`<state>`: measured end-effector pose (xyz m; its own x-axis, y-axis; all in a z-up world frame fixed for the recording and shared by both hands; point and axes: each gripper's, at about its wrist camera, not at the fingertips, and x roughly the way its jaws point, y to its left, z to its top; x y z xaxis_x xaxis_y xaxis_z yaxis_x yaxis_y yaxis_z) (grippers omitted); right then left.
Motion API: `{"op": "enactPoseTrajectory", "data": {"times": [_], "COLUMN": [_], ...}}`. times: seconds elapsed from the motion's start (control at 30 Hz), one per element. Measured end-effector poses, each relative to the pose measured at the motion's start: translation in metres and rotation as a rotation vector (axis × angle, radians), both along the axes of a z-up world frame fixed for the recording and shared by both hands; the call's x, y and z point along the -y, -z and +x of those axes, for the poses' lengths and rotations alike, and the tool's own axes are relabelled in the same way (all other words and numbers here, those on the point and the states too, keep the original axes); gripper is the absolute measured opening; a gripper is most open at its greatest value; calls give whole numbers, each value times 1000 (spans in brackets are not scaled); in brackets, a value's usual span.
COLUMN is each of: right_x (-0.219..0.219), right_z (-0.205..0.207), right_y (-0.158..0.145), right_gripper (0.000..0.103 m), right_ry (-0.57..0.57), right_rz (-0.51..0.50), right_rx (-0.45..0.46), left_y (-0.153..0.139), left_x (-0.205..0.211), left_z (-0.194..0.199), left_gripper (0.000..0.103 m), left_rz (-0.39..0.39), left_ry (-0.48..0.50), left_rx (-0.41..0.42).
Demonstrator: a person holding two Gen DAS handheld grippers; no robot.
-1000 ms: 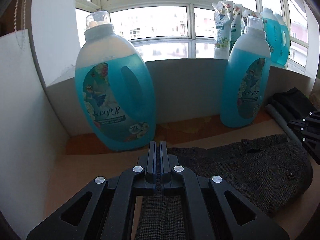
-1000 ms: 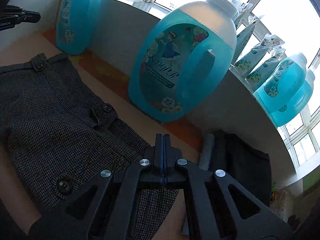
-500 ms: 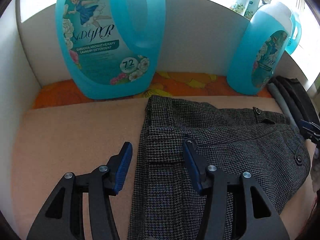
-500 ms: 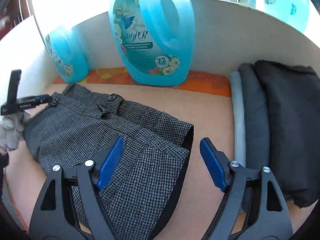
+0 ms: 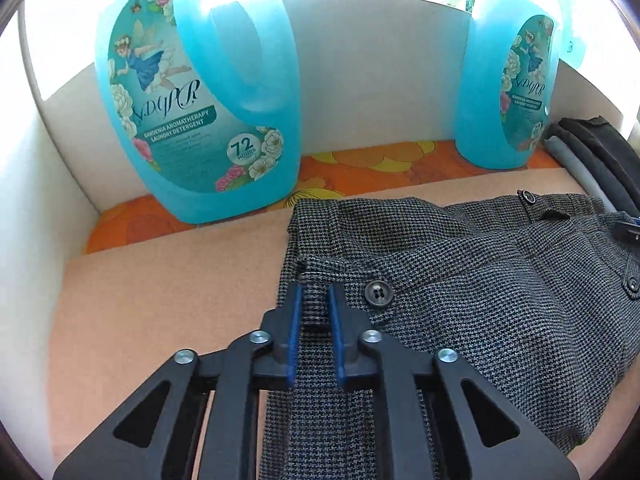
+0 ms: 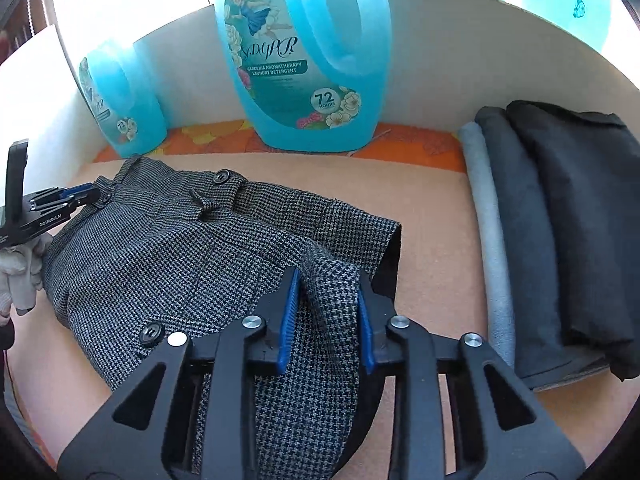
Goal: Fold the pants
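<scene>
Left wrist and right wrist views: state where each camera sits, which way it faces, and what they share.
Left wrist: on the left hand-held gripper, facing forward along its fingers to the pants waistband, which it pinches; two detergent bottles stand behind.
Right wrist: on the right hand-held gripper, facing the pants' bunched edge between its fingers; folded dark clothes lie to the right, and a gloved hand shows at the left edge.
Shared: the pants, both bottles, the dark clothes.

Both wrist views look down close — sharing the pants (image 5: 460,280) (image 6: 180,248).
</scene>
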<state>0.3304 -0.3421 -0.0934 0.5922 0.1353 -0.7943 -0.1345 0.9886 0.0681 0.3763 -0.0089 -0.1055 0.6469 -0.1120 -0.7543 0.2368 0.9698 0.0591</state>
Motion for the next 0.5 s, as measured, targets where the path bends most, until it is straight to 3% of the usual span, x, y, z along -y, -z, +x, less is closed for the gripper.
{"op": "enactPoseTrajectory", "data": {"times": [0.1,0.43,0.47,0.5], "right_x": [-3,-15,-16,-16], "right_z": [-6,-17,-17,-17], "right_y": [-7,-20,-21,-21], "right_gripper": [18,16,16,16], "right_ry": [-2,-20,-22,-26], "right_rz": [-19,-104,-108,-111], "right_rx": [31,98,100,98], "left_y": [-2,-5,-3,-1], "left_x": [-5,-8,-8,-6], "left_z": [-1,-8,-6,-2], "left_gripper": [8,7,9,18], "left_rz": [-32,-77,-72,-71], "left_ry": [-9,27,26,26], "left_rx": [4,-9,-19,-41]}}
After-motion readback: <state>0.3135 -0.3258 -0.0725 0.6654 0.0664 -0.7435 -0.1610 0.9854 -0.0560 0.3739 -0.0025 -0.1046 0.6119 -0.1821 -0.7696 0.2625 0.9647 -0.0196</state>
